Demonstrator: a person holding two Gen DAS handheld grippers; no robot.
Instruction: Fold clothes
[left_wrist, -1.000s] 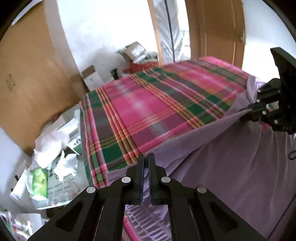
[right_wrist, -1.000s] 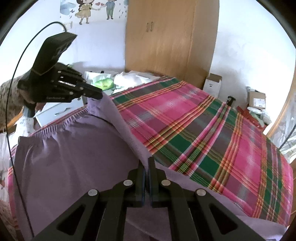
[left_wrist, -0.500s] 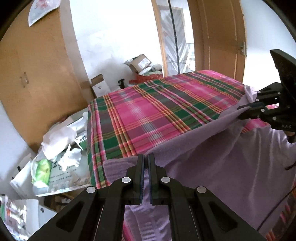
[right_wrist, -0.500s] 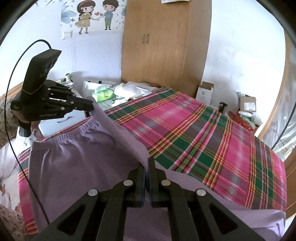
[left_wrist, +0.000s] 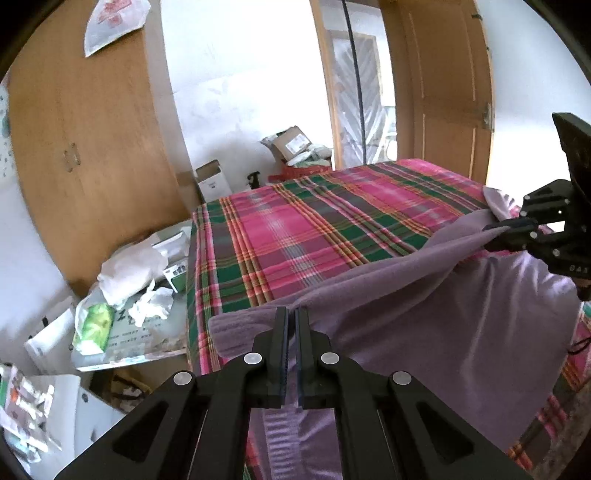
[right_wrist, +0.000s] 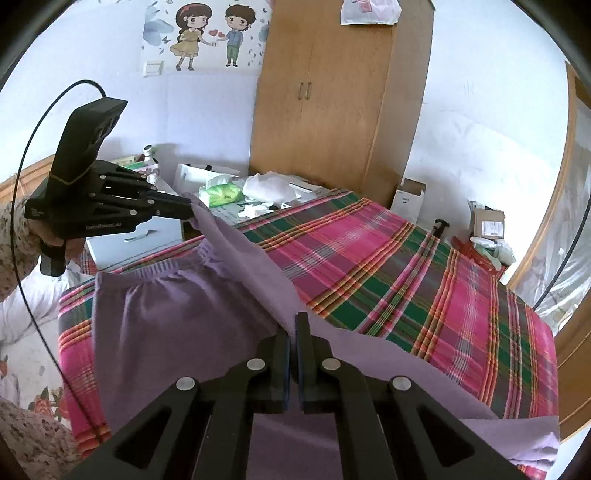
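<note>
A purple garment (left_wrist: 424, 317) with an elastic waistband (right_wrist: 147, 275) lies on the near part of a plaid bed cover (left_wrist: 295, 229). Its far edge is lifted and stretched taut between both grippers. In the left wrist view, my left gripper (left_wrist: 290, 323) is shut on that edge near the waistband end. My right gripper (left_wrist: 511, 229) shows at the right, clamped on the other end. In the right wrist view, my right gripper (right_wrist: 293, 326) is shut on the purple fabric (right_wrist: 177, 325). My left gripper (right_wrist: 186, 209), held by a hand, pinches the fold at the upper left.
The plaid bed cover (right_wrist: 406, 266) stretches away beyond the garment. A cluttered bedside unit (left_wrist: 129, 295) with tissues and bags stands by the bed. A wooden wardrobe (right_wrist: 332, 110), cardboard boxes (left_wrist: 212, 181) and a door (left_wrist: 443, 92) line the walls.
Both grippers have risen and drawn back towards the near side, still clamped on the garment's edge. More of the garment hangs lifted off the bed cover.
</note>
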